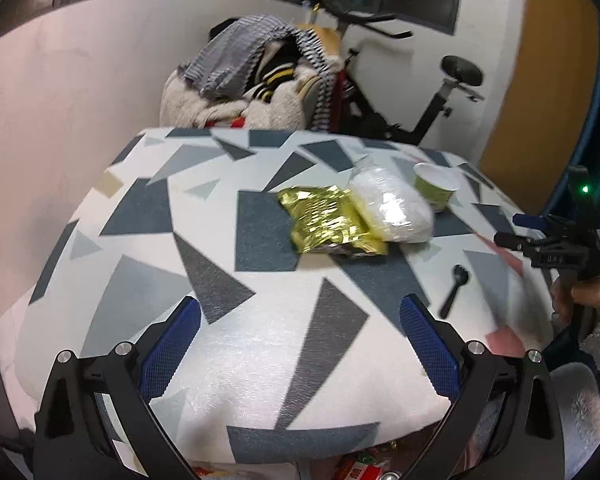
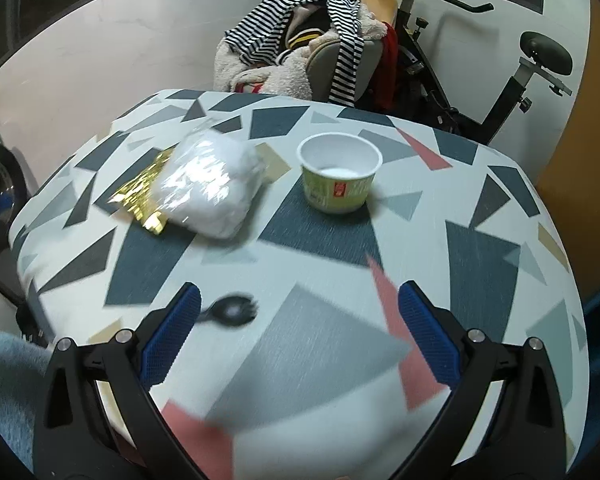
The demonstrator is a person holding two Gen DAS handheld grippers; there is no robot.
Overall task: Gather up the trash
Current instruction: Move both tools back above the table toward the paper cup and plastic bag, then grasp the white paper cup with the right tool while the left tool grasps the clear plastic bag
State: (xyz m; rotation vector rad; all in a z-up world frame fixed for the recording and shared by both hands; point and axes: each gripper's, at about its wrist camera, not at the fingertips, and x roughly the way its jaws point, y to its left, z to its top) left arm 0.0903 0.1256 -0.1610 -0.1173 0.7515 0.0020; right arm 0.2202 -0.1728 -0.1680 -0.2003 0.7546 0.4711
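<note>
Trash: crinkled gold foil wrapper (image 1: pixel 330 222), clear plastic bag (image 2: pixel 210 184), paper cup (image 2: pixel 339 172), black spork (image 2: pixel 230 313) | left gripper (image 1: pixel 300 316) wide, empty | right gripper (image 2: pixel 300 316) wide, empty

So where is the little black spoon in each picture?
Left wrist: the spoon lies right of centre on the table, beyond the left gripper's right finger.
Right wrist: the spoon lies low and left of centre, just right of the right gripper's left finger, blurred.
Shared landmark: the green cup, farther back on the table than the spoon in both.
</note>
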